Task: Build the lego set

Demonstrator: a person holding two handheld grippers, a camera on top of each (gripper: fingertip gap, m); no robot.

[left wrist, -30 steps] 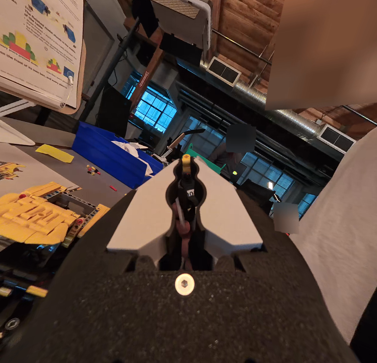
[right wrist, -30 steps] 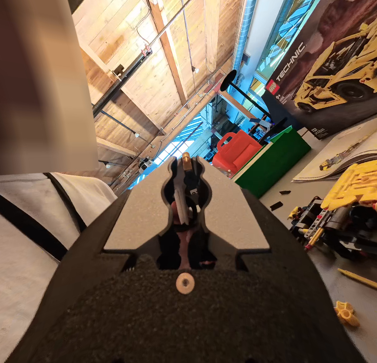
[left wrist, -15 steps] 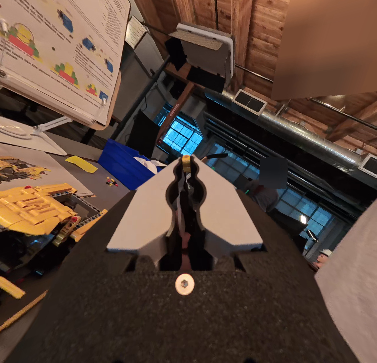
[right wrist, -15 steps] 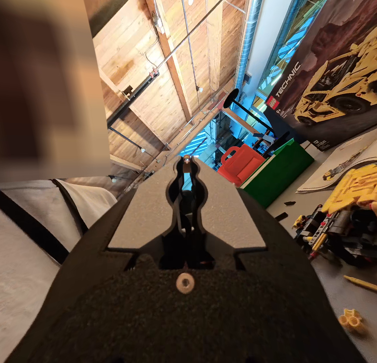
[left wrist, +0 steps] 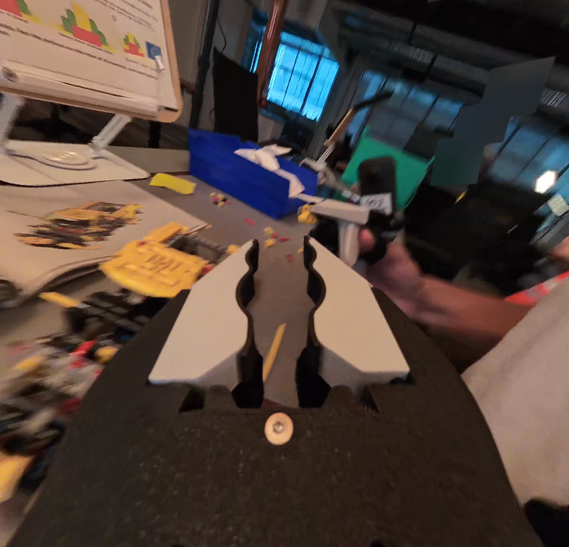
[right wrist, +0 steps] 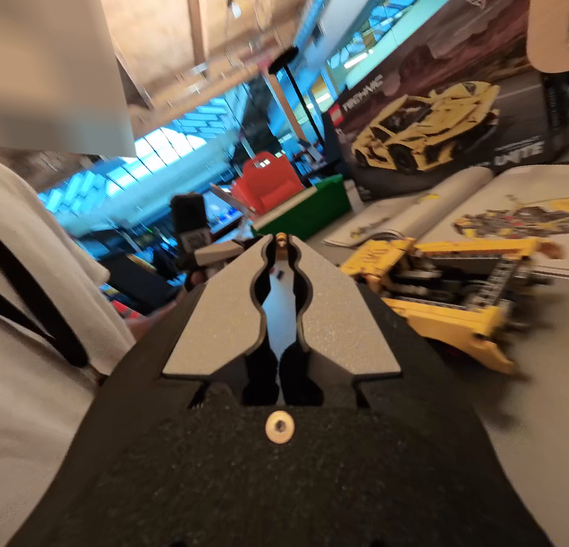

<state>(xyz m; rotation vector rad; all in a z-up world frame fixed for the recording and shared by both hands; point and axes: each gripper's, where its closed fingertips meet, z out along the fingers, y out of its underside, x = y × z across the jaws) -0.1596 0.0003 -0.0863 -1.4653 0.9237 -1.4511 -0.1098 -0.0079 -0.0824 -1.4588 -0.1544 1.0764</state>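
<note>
Yellow lego car (right wrist: 431, 289) (half-built, chassis exposed)

Small yellow piece (right wrist: 280, 237) between fingertips

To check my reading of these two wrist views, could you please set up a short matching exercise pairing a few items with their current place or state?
Items:
1. left gripper
2. right gripper
3. slim yellow plastic rod
4. blue plastic bin

States:
A. lying on the grey table, seen between open jaws
B. jaws shut on a small yellow piece
C. holding crumpled white wrapping
D. jaws open, empty

Pairs: 1-D, 2-B, 3-A, 4-C
</note>
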